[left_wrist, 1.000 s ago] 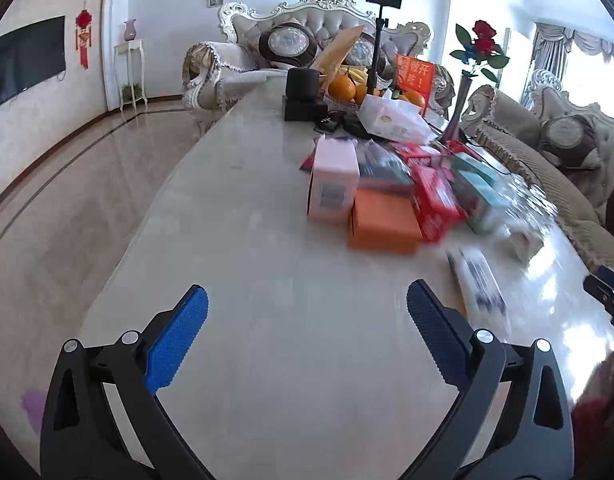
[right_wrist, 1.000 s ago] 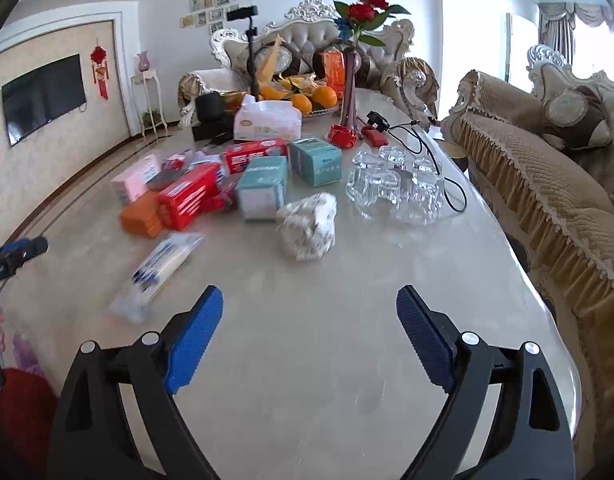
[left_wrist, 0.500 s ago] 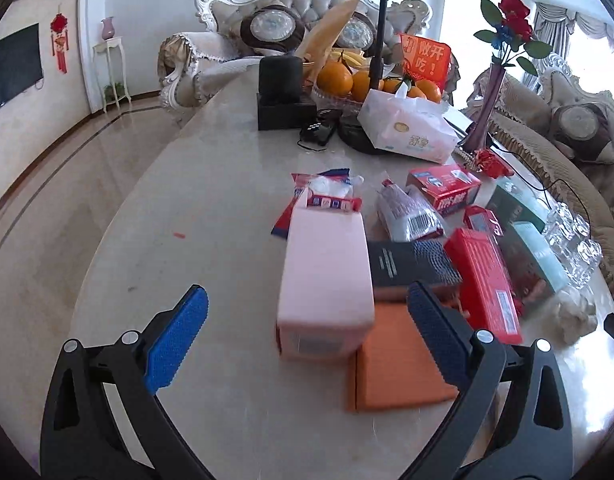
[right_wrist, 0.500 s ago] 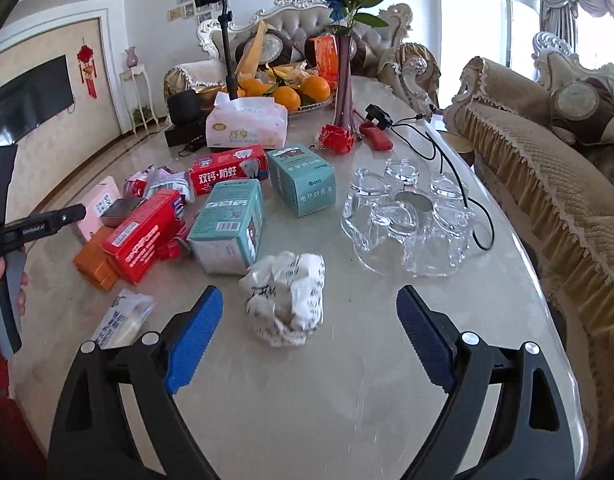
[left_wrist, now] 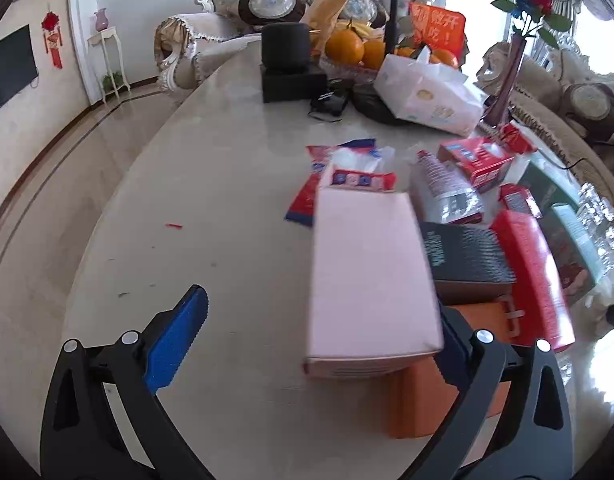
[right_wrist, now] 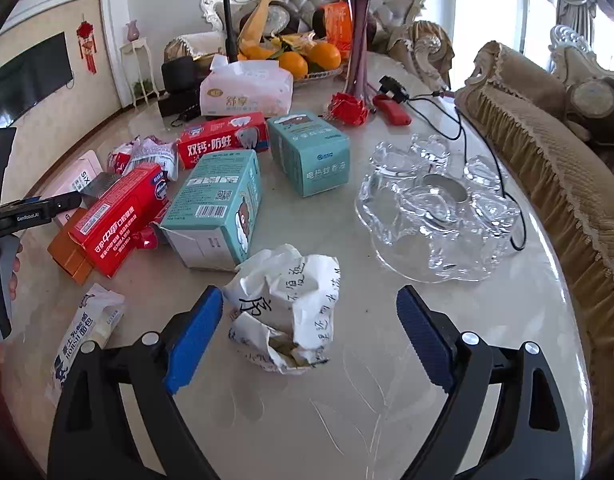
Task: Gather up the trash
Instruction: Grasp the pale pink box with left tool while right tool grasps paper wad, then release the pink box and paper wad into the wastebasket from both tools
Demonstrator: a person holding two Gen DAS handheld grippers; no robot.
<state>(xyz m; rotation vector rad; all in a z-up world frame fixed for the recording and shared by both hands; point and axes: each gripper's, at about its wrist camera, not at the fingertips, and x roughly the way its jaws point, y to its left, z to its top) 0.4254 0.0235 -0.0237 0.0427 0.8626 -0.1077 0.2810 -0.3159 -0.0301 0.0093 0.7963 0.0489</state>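
We have moved our left gripper point(left_wrist: 319, 336) across the table point(left_wrist: 211, 184) to the pink box point(left_wrist: 371, 272), which now lies between its wide jaws. Our right gripper point(right_wrist: 307, 336) has come forward to the crumpled paper point(right_wrist: 285, 304), now just between its fingertips.

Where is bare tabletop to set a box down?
Bare marble lies left of the pink box, and on the near side of the crumpled paper and glass dish. Crowded: the boxes between pink box and dish.
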